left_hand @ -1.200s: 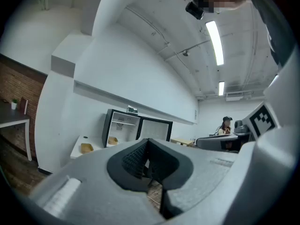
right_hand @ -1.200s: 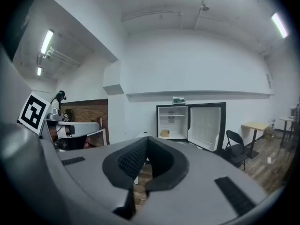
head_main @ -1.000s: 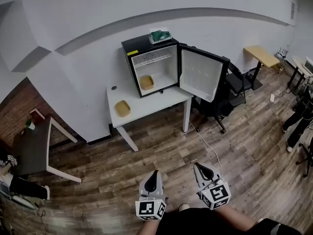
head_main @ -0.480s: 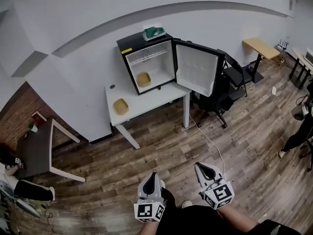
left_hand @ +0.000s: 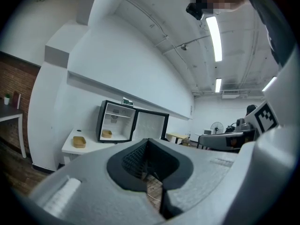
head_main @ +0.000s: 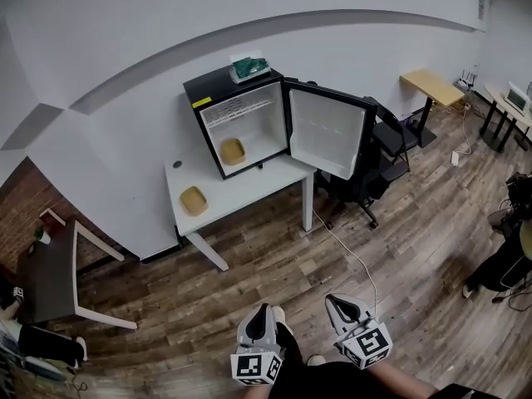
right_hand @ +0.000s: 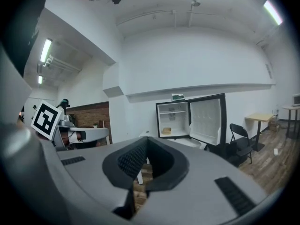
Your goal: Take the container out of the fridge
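Container [head_main: 232, 150] is resting inside the open fridge [head_main: 212, 86] on the tabletop [head_main: 249, 191], well apart from the left claw [head_main: 263, 308] and right claw [head_main: 332, 300], both travelling clenched and empty. Advising a square approach, opening one claw before reaching in. Since the earlier frame, the fridge is sitting further left in the head view.

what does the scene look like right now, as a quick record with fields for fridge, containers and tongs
fridge: on the white table, door swung open
tan container: on the fridge floor, untouched
second container: on the table, left of the fridge
left tongs: shut, empty, far from the fridge
right tongs: shut, empty, far from the fridge
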Demonstrator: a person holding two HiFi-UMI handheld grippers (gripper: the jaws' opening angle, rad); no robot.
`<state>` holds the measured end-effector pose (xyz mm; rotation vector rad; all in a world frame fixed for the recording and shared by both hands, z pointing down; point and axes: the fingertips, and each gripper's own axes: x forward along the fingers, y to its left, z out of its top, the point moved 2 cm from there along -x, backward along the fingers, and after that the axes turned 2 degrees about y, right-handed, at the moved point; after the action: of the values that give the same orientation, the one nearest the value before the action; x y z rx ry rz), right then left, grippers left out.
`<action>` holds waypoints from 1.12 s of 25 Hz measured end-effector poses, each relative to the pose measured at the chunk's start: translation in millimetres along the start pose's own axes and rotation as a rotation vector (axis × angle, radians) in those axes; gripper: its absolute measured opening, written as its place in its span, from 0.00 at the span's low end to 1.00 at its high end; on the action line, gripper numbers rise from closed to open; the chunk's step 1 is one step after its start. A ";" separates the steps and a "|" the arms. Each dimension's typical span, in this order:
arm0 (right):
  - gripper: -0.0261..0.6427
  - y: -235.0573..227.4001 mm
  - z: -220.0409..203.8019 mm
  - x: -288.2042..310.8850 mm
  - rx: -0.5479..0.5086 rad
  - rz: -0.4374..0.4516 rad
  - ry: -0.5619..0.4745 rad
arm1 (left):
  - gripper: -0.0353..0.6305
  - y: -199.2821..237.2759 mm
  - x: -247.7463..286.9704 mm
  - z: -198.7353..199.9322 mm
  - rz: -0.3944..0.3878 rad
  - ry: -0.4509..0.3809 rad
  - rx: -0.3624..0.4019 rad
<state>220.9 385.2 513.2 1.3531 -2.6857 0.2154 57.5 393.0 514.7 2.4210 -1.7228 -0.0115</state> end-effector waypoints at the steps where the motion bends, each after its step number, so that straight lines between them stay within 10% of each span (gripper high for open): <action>1: 0.04 -2.8 1.7 7.1 -0.001 -0.001 0.006 | 0.07 3.3 7.4 2.7 -0.005 -0.002 0.001; 28: 0.04 -69.4 85.4 284.9 -0.072 -0.076 0.061 | 0.08 211.8 210.5 76.5 -0.034 -0.043 -0.040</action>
<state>104.4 104.4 484.5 1.4006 -2.5616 0.1477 -78.9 117.8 488.8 2.4377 -1.6827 -0.1016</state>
